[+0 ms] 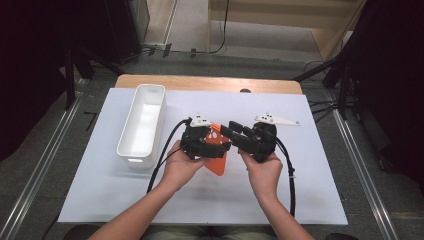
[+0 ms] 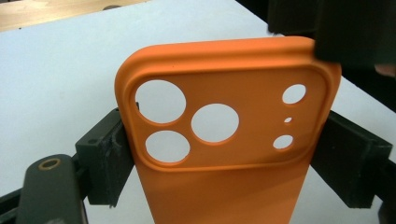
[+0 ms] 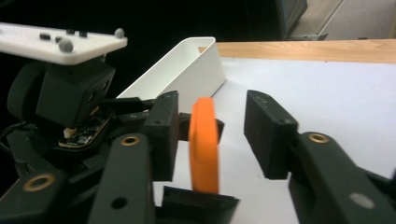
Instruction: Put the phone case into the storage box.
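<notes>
An orange phone case [image 1: 218, 163] with round camera holes is held upright above the white mat at the table's middle. In the left gripper view the case [image 2: 224, 186] fills the middle, and my left gripper [image 2: 224, 154] is shut on its two long edges. My right gripper [image 1: 231, 128] comes in from the right and meets the case's top end. In the right gripper view the case [image 3: 204, 144] stands edge-on between the two black jaws of the right gripper [image 3: 215, 135]. There is a clear gap to the right-hand jaw, so this gripper is open.
A long white bin [image 1: 136, 161] stands on the left of the mat, its open top up; its end wall [image 3: 187, 70] shows behind the left gripper. The white mat [image 1: 300, 190] covers a wooden table [image 1: 210, 82]. Black cables trail from both grippers toward the front edge.
</notes>
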